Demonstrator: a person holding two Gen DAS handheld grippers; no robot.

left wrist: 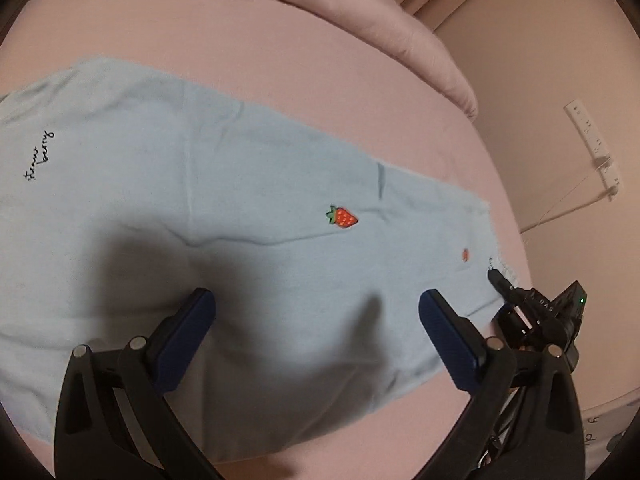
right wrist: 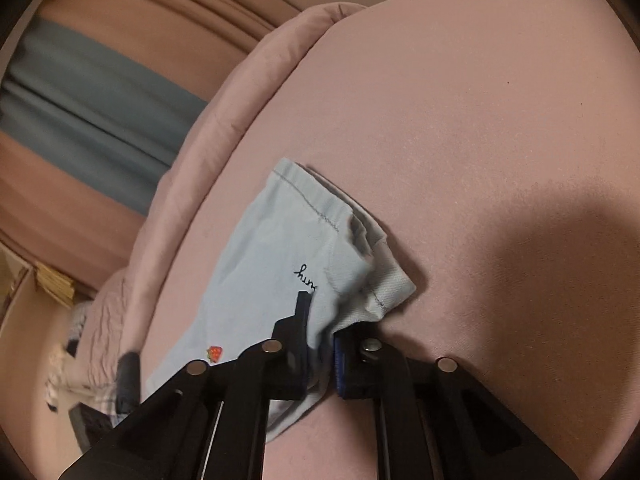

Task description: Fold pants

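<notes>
Right claw [right wrist: 320, 330] pinches the pants [right wrist: 280, 264], seemingly mid-fold on the bed [right wrist: 480, 120]; left claw [left wrist: 316, 300] hovers agape, empty, needing a grip.

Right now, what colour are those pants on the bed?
Pale blue pants with small red strawberries, clearest in the left wrist view.

The pants [left wrist: 224, 200] bore black cursive embroidery reading "strawberry" in the left wrist view, split over two lines. In the right wrist view only its tail, roughly "rry", showed upside down on the cloth. The other gripper [left wrist: 544, 308] carried white letters "DAS".
</notes>
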